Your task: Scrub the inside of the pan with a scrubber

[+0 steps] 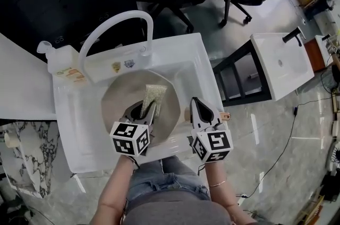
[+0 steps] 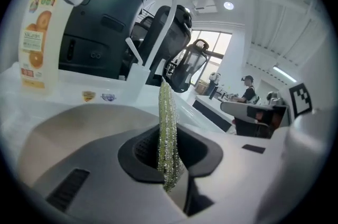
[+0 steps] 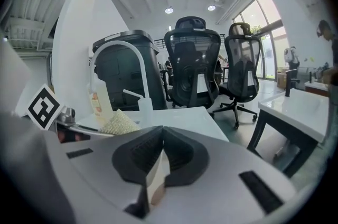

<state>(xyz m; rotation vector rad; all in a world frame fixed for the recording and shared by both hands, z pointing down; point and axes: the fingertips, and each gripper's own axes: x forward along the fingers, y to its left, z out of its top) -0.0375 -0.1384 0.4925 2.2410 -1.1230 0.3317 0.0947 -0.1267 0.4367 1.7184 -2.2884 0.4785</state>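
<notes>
Grey jaws of the left gripper (image 2: 170, 165) are clenched on the near edge of the scrubber (image 1: 153, 94), a gold-green glittery pad that sticks straight out from them, edge-on in the left gripper view. It reaches over the inside of the pan (image 1: 114, 99); whether it touches the metal cannot be told. The pan is round and dull beige-grey and lies in the bowl of the sink (image 1: 186, 67), filling most of it.

Over the sink's right rim, the right gripper (image 3: 158, 170) has its jaws closed on a thin pale strip that looks like the pan's handle (image 1: 225, 117). A coppery end pokes out just past the gripper, away from the sink. Both marker cubes sit at the sink's near edge, close to the person's forearms.

At the back of the sink a white tap (image 1: 114, 25) arches up and curves over toward the bowl. A pale bottle (image 1: 64, 62) with an orange label stands on the worktop at the sink's back left corner.

Behind the sink are two black mesh chairs (image 3: 193, 67) on a grey floor. Well to the right of the sink stands a second white basin (image 1: 281, 62) with a dark tap. Far off, past the sink's right side, a person (image 2: 247, 90) sits at a desk near a bright window
</notes>
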